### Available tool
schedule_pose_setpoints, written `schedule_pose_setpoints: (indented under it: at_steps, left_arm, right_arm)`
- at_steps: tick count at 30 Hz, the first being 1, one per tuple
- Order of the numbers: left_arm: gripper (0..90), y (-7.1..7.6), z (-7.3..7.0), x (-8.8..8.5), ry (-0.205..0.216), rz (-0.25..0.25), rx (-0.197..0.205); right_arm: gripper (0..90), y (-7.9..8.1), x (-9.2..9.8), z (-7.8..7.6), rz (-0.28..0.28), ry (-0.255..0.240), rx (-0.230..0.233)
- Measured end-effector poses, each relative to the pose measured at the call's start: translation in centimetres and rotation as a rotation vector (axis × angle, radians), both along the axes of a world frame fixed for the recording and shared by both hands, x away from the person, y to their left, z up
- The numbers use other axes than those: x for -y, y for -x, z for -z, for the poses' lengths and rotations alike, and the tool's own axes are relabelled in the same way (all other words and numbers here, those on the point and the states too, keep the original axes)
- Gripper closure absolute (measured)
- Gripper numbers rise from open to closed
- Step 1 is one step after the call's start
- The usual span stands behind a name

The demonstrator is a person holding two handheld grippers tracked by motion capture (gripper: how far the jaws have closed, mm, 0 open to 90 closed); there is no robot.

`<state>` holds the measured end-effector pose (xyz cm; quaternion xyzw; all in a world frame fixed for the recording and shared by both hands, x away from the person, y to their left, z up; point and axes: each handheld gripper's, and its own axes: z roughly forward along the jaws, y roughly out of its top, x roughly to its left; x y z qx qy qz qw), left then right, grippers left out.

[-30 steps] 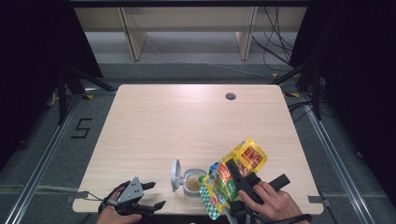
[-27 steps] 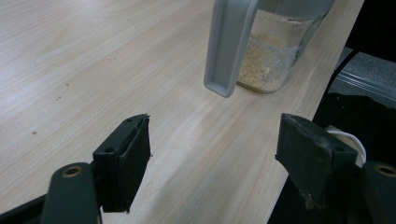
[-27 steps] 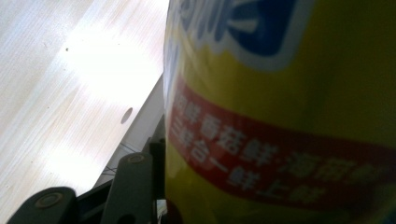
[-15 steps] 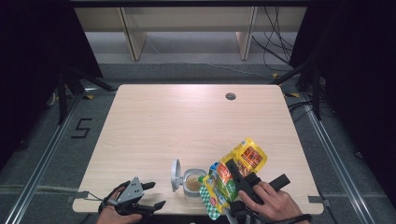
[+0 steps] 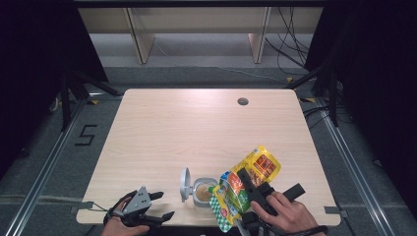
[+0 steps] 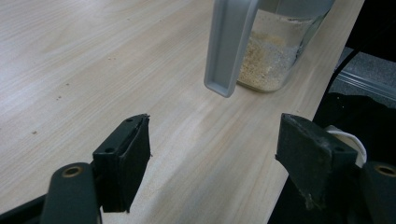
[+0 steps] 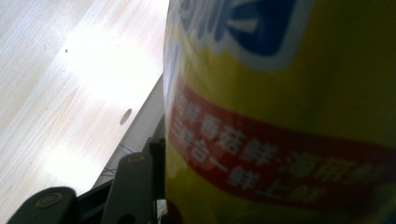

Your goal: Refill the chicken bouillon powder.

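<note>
- The glass jar (image 5: 202, 192) is the landmark here: it sits on the wooden table (image 5: 196, 132) close to the person's edge, with pale crumbly powder in the bottom.
- Its grey lid (image 5: 184, 184) stands flipped up on the jar's left side. In the left gripper view the lid (image 6: 229, 44) hangs in front of the jar (image 6: 275, 56).
- The yellow pouch (image 5: 246, 184) is tilted just right of the jar, with its lower end over the jar's mouth. Can't tell if it actually touches the rim.
- The right gripper (image 5: 253, 189) is clamped on that pouch, jaws about halfway closed. In the right gripper view the pouch (image 7: 280, 116) presses against one black jaw, showing its red band with print.
- The left gripper (image 5: 160, 206) sits well left of the jar, near the table's front edge, resting in the person's hand. Its jaws gape wide with only bare wood between them (image 6: 212, 154), so it's holding nothing.
</note>
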<state>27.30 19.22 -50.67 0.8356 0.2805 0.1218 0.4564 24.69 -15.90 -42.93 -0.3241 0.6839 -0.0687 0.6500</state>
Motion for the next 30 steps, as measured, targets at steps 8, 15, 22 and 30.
schedule_pose_setpoints:
  at_steps: [8, 15, 22, 30]
  left_arm:
    - [25.6, 0.05, -0.05, 0.04, 0.019, -0.001, -0.012]
    - [25.6, 0.05, -0.04, 0.01, 0.013, 0.0, -0.011]
    - [25.6, 0.03, -0.02, -0.01, 0.007, 0.004, 0.001]
    - [25.6, 0.05, -0.05, 0.06, 0.021, -0.004, -0.012]
  right_arm:
    - [56.2, 0.01, 0.08, 0.07, -0.002, -0.01, 0.013]
    - [56.2, 0.0, 0.09, 0.03, 0.0, -0.003, 0.007]
    - [56.2, 0.03, 0.07, 0.08, -0.002, -0.007, 0.014]
    - [56.2, 0.03, 0.08, 0.08, -0.006, -0.004, 0.015]
